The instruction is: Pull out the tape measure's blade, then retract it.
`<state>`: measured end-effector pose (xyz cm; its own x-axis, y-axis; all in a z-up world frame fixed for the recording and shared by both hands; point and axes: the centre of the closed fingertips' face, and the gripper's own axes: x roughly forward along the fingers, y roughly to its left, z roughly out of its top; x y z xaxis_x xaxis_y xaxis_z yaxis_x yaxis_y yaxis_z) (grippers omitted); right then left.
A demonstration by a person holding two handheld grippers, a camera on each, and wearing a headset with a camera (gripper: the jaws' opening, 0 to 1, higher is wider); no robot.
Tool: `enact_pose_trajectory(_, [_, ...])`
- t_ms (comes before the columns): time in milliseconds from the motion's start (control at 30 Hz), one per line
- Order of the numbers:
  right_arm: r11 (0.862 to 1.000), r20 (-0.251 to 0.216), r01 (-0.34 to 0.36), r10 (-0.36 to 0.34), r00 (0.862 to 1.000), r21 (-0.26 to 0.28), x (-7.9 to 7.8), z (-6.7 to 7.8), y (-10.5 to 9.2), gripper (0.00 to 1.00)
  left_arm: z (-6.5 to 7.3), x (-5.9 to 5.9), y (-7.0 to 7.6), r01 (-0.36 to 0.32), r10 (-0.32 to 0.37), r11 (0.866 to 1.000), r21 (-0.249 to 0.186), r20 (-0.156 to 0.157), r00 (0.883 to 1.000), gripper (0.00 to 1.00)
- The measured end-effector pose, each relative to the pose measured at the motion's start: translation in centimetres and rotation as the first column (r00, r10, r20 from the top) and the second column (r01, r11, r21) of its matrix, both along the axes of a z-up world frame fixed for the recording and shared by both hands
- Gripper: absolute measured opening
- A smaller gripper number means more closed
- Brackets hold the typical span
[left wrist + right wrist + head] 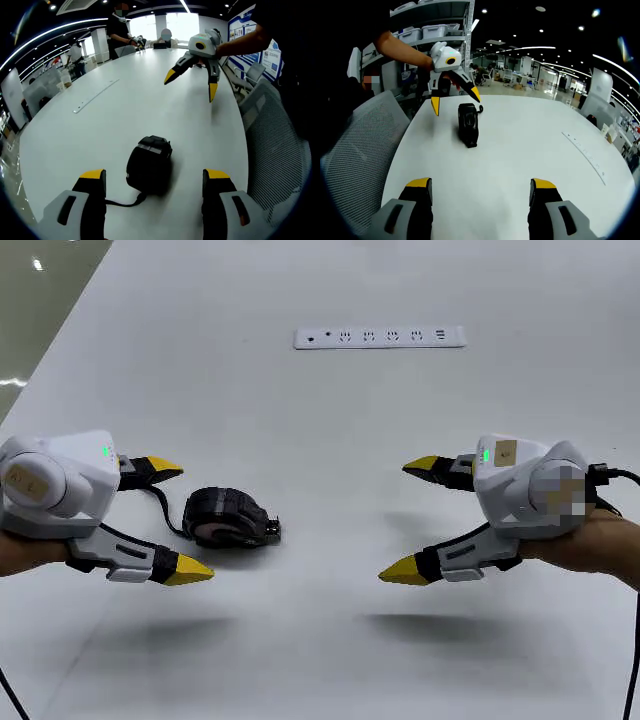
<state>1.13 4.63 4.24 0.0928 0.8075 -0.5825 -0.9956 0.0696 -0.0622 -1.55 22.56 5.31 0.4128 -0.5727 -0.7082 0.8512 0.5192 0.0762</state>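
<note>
Tape measure (228,517), rounded, matte black.

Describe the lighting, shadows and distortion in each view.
Head view: even light, soft blurry shadows on the white tabletop, glare on the floor top-left. Left gripper view: fisheye curves the tabletop's edge; black round tape measure loses detail. Right gripper view: dark surroundings, ceiling lights flare.

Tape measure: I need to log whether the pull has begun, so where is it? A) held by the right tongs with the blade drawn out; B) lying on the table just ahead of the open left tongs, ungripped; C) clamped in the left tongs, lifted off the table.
B: the tape measure lies on the white table just ahead of the open left tongs, ungripped, while the right tongs hover open apart from it.
</note>
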Motion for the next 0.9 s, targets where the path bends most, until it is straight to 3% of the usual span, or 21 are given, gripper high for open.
enact_pose_trajectory(467, [0.995, 0.02, -0.097, 0.097, 0.995, -0.016, 0.7, -0.5, 3.1, 0.67, -0.6, 0.8, 0.0, 0.098, -0.097, 0.994, 0.052, -0.03, 0.995, 0.5])
enact_pose_trajectory(900, [0.982, 0.015, -0.186, 0.186, 0.982, -0.028, 0.4, -1.4, 6.2, 0.5, -1.6, 1.2, 0.1, 0.173, -0.165, 0.98, 0.095, -0.087, 0.982, 0.34])
